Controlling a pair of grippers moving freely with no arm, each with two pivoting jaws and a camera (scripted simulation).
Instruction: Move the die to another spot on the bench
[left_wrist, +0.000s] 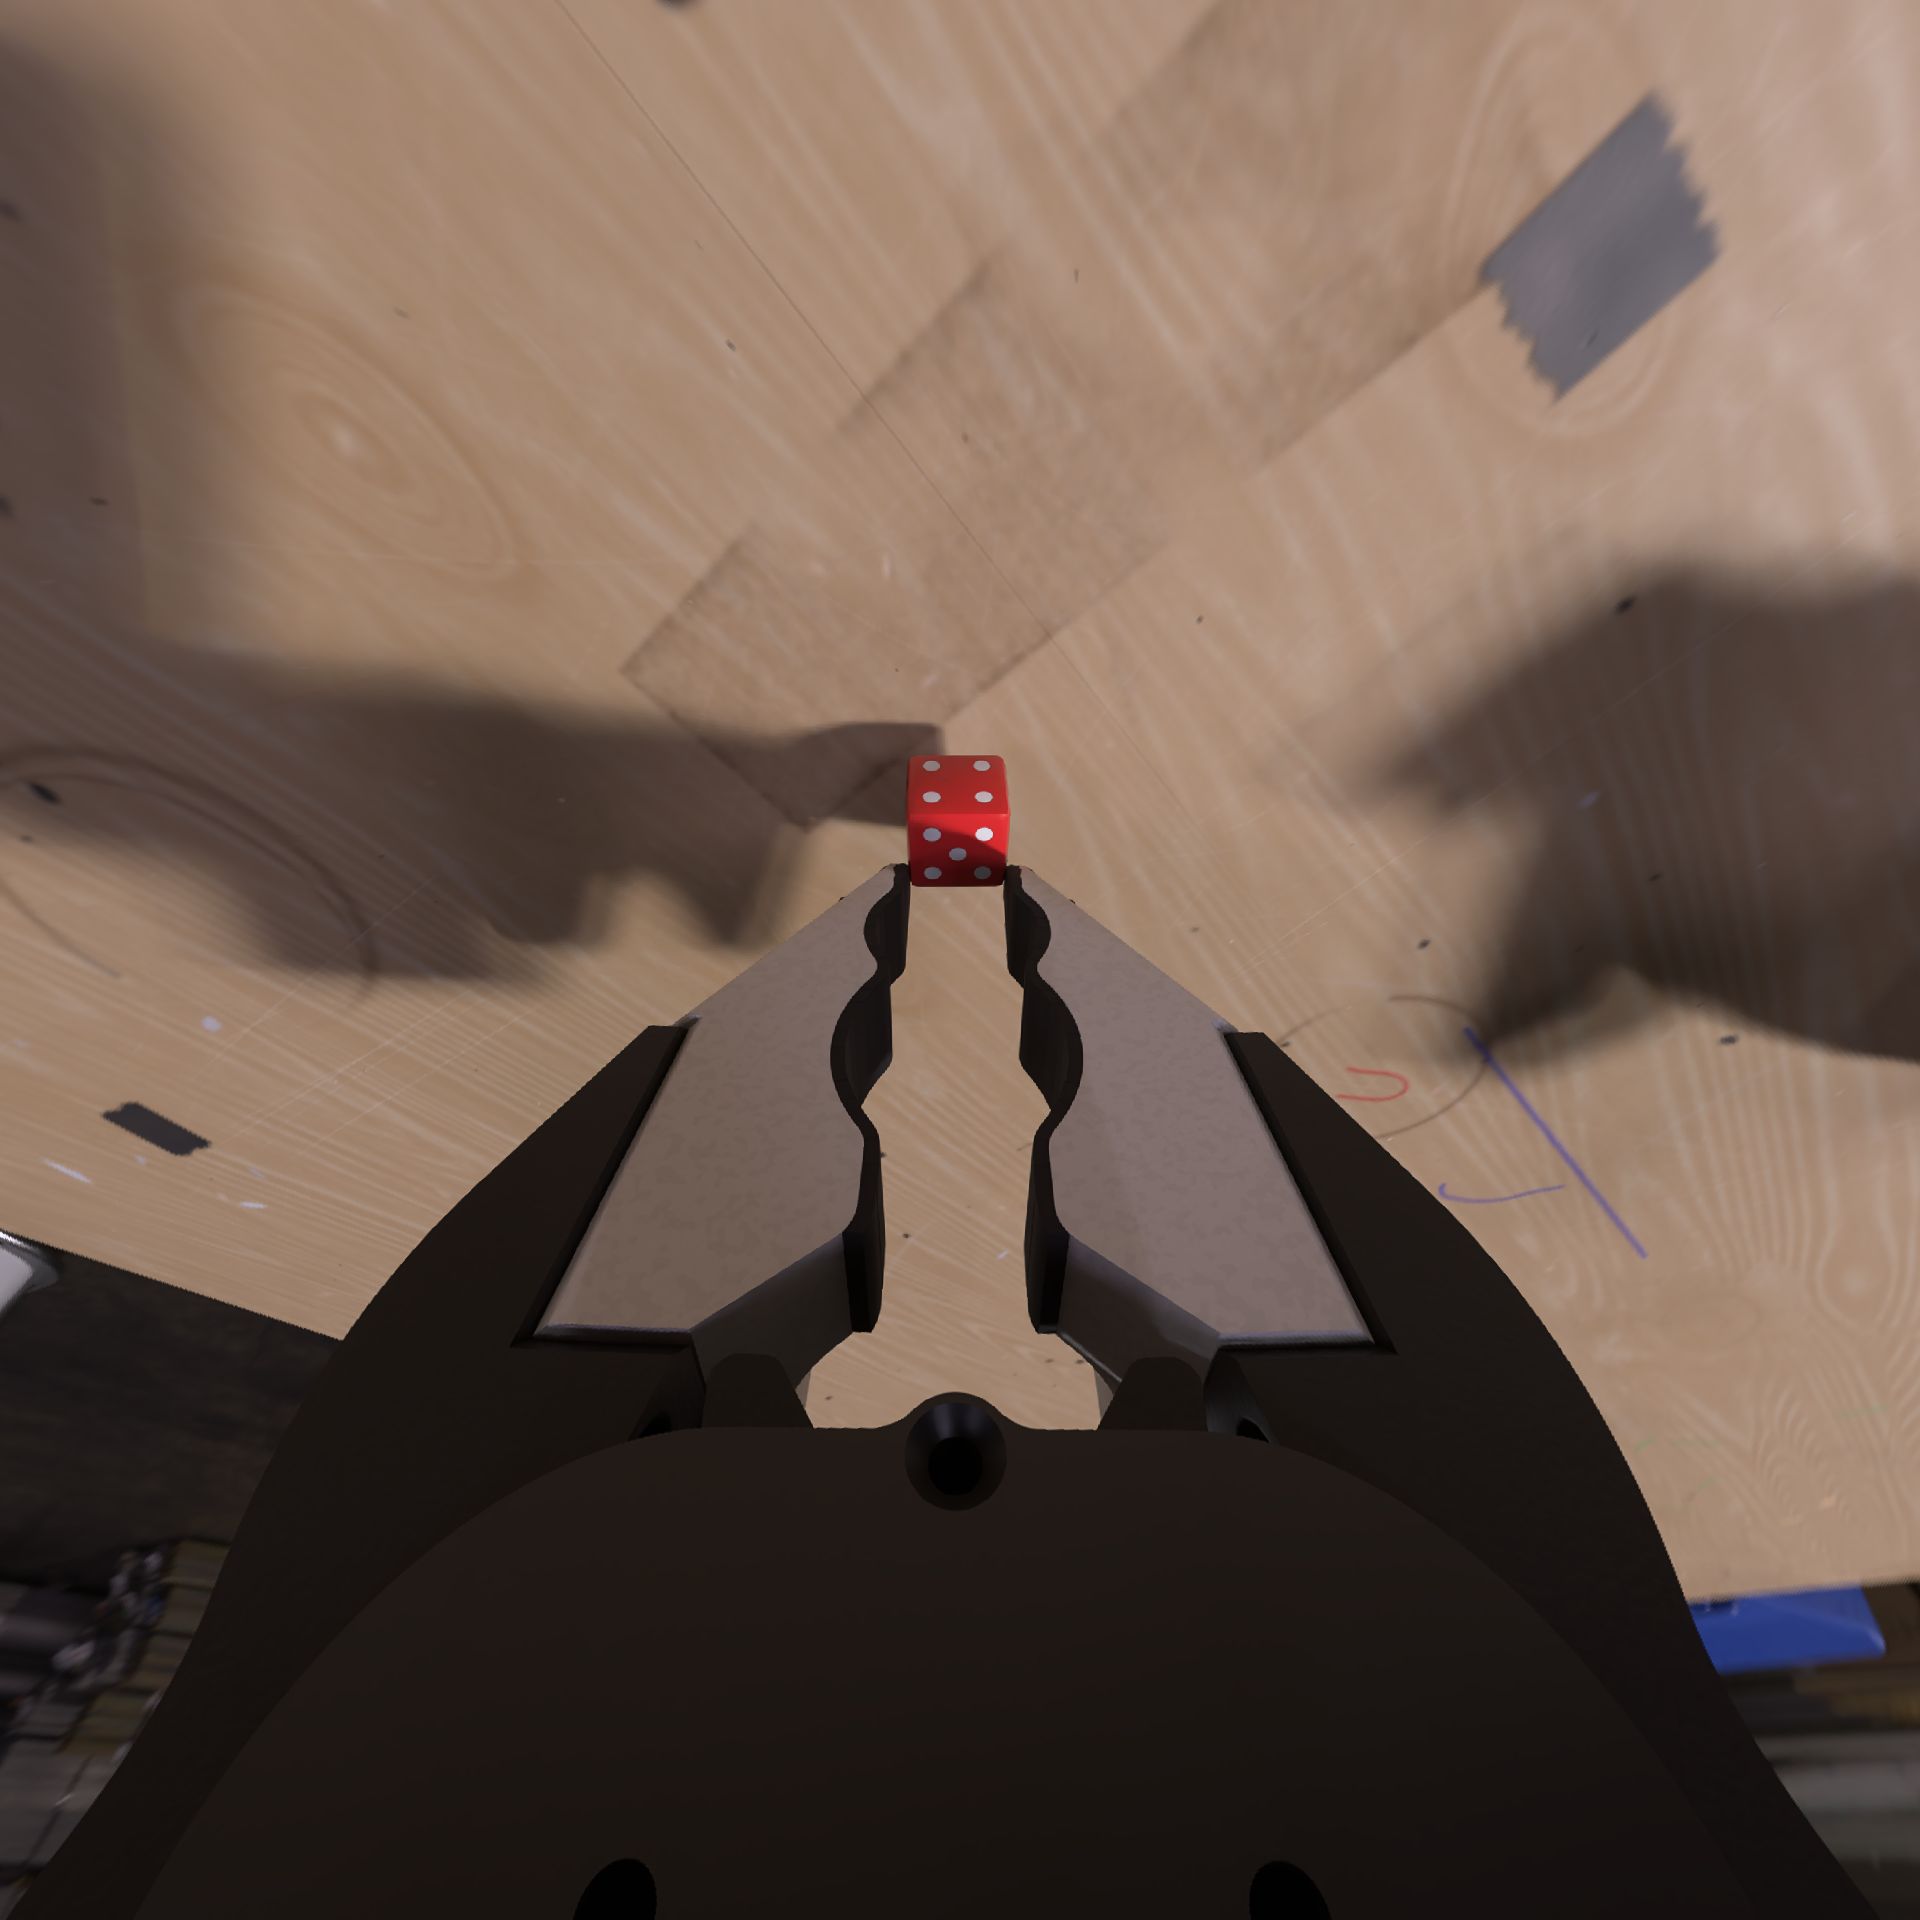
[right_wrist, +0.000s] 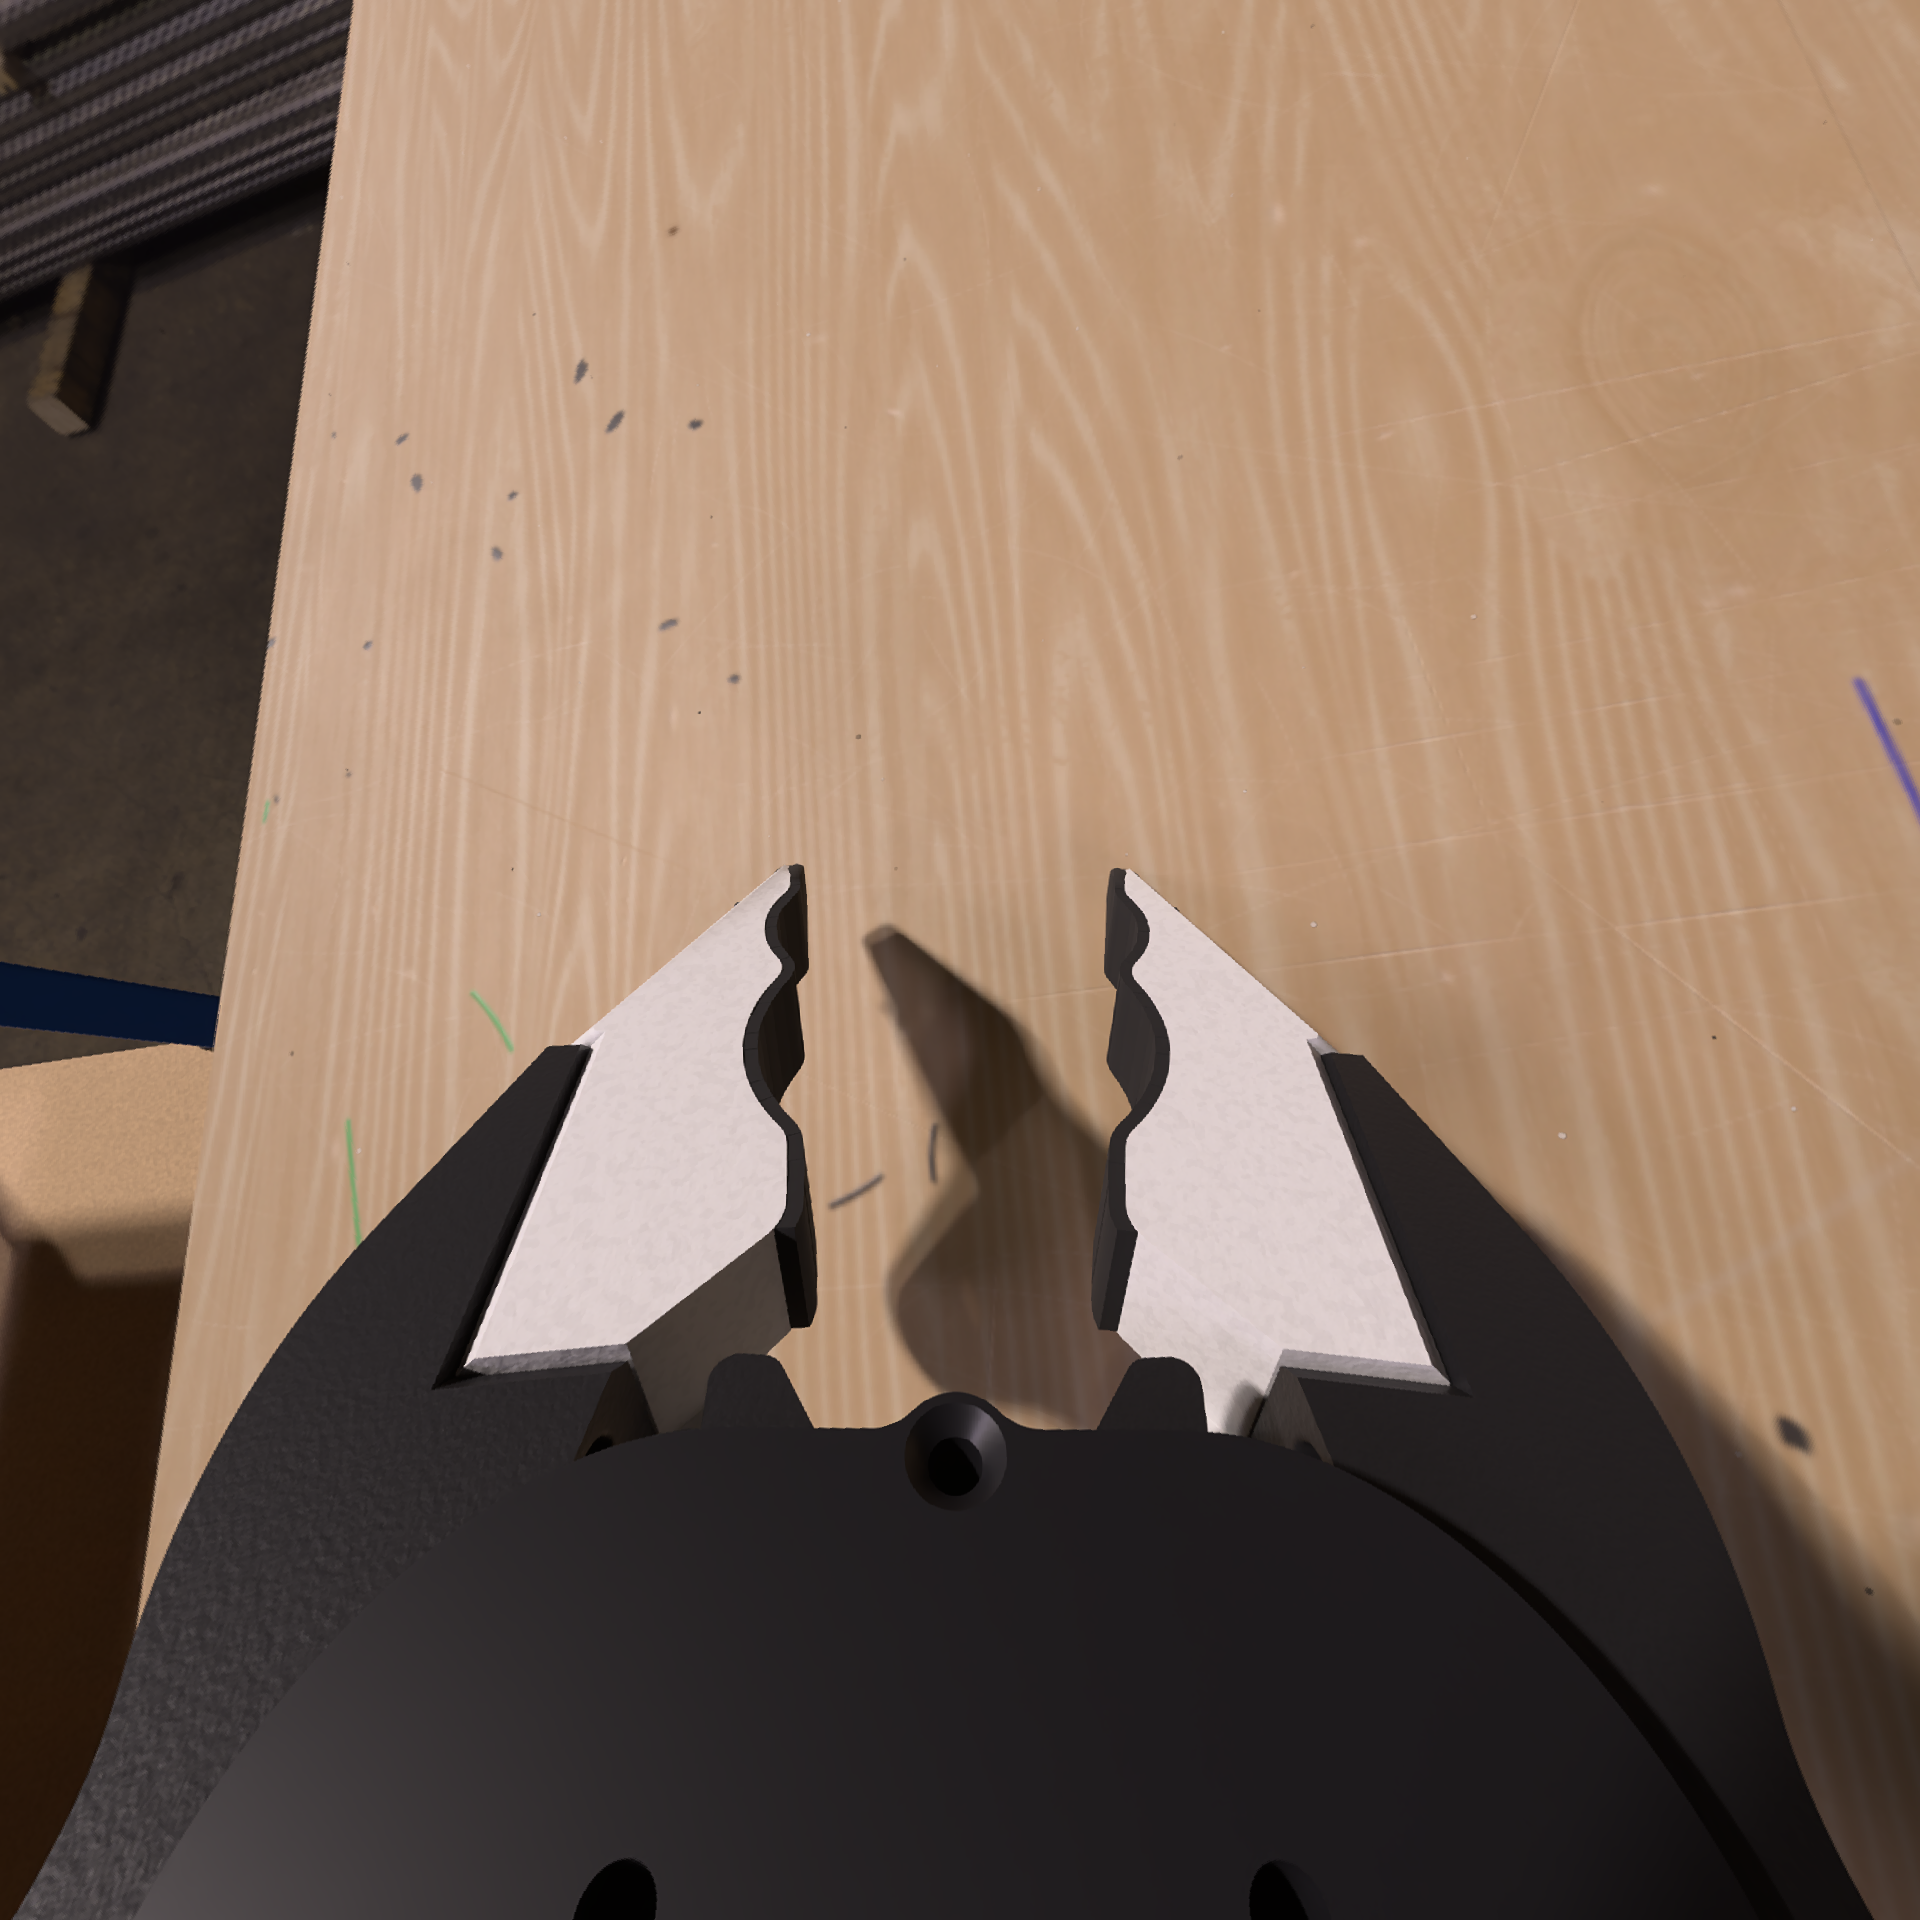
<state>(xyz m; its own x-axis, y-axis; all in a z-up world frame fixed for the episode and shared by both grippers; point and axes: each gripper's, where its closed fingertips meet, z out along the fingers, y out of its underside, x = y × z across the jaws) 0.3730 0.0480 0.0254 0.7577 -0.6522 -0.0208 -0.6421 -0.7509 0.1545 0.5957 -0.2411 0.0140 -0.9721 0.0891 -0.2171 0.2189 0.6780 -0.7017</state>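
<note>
A small red die (left_wrist: 956, 821) with white pips sits at the tips of my left gripper (left_wrist: 956, 876), on the light wooden bench (left_wrist: 727, 364). The two fingertips press against its left and right sides, so the gripper is shut on it. The die's shadow lies right beside it on the left. I cannot tell whether it rests on the bench or hangs just above it. My right gripper (right_wrist: 954, 873) is open and empty, low over the bench (right_wrist: 1143, 416) near its left edge. The die does not show in the right wrist view.
A grey tape patch (left_wrist: 1600, 239) lies far right, a small black mark (left_wrist: 156, 1127) near left, and pen lines (left_wrist: 1558, 1143) to the right. The bench edge runs along the bottom left. Off the edge are a brown box (right_wrist: 83, 1143) and a blue bar (right_wrist: 104, 1003).
</note>
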